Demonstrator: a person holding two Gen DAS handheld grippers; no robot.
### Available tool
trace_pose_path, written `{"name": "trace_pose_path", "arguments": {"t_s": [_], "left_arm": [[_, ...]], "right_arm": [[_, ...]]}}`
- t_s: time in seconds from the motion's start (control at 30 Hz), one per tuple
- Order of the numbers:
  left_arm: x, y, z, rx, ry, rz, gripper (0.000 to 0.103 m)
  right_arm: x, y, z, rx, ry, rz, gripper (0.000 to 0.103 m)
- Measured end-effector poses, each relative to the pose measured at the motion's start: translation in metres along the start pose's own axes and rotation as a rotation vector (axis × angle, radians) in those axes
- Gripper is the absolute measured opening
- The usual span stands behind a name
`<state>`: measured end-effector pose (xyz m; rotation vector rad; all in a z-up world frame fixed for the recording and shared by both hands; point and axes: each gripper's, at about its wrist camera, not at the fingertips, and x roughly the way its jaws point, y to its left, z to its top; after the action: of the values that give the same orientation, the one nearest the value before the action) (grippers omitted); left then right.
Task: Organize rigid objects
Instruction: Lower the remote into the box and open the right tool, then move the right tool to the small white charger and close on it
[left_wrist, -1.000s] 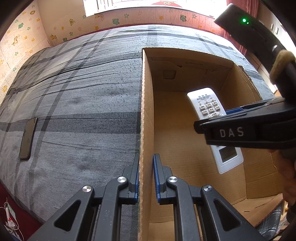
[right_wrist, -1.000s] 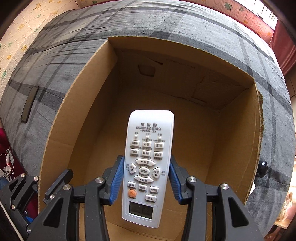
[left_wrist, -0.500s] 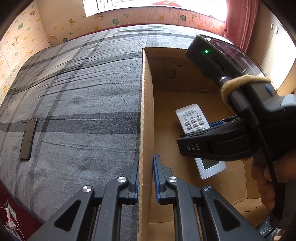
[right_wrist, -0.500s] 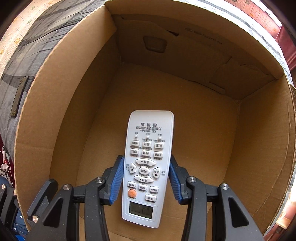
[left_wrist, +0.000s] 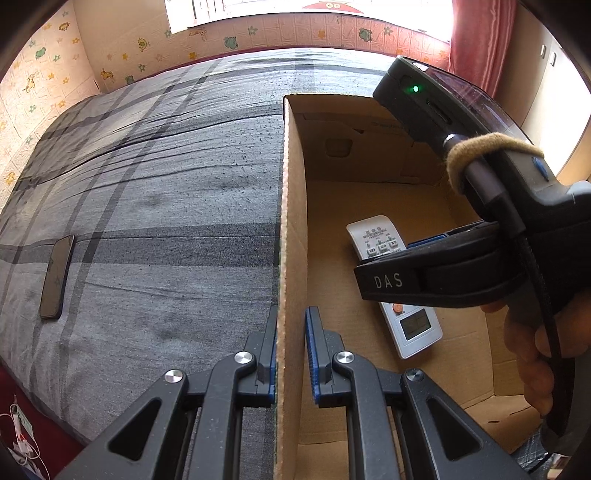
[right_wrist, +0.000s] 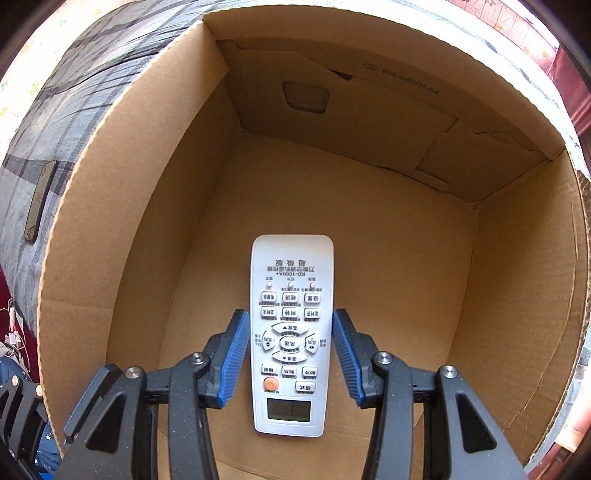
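Remote going into the cardboard box (left_wrist: 291, 229).
Right gripper (right_wrist: 290, 354) clamps the white remote (right_wrist: 291, 295) by its sides, low centre frame, deep inside the box. Left gripper (left_wrist: 291, 343) closed on the box's wall. Dark phone (left_wrist: 57, 277) on bedspread (left_wrist: 166, 184), frame left.

remote (right_wrist: 291, 332): white | box (right_wrist: 369, 229): tan | bedspread (left_wrist: 147, 206): grey plaid | phone (left_wrist: 57, 277): possibly black
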<state>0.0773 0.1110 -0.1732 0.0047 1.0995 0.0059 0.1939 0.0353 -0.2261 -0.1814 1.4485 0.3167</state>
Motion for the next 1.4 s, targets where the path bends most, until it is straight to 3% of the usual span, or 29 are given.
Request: {"name": "trace_pose_path", "arguments": {"t_s": [0.27, 0.37, 0.7, 0.97, 1.2, 1.4], "left_arm": [[0.001, 0.002, 0.000, -0.008, 0.002, -0.006, 0.013], [0.002, 0.002, 0.000, -0.009, 0.001, -0.005, 0.013], [0.003, 0.003, -0.001, -0.014, 0.003, -0.004, 0.013], [0.002, 0.002, 0.000, -0.011, 0.003, 0.001, 0.013], [0.002, 0.001, 0.000, -0.009, 0.004, 0.003, 0.013], [0.002, 0.000, 0.000, -0.010, 0.005, 0.003, 0.013]], "right_arm": [[-0.034, 0.003, -0.012, 0.005, -0.069, 0.024, 0.050], [-0.051, 0.002, -0.016, 0.002, -0.112, 0.016, 0.058], [-0.101, -0.008, -0.031, 0.005, -0.198, -0.039, 0.064], [-0.137, -0.029, -0.044, 0.050, -0.260, -0.047, 0.078], [-0.155, -0.058, -0.057, 0.096, -0.296, -0.051, 0.101], [-0.157, -0.094, -0.068, 0.130, -0.287, -0.081, 0.103]]}}
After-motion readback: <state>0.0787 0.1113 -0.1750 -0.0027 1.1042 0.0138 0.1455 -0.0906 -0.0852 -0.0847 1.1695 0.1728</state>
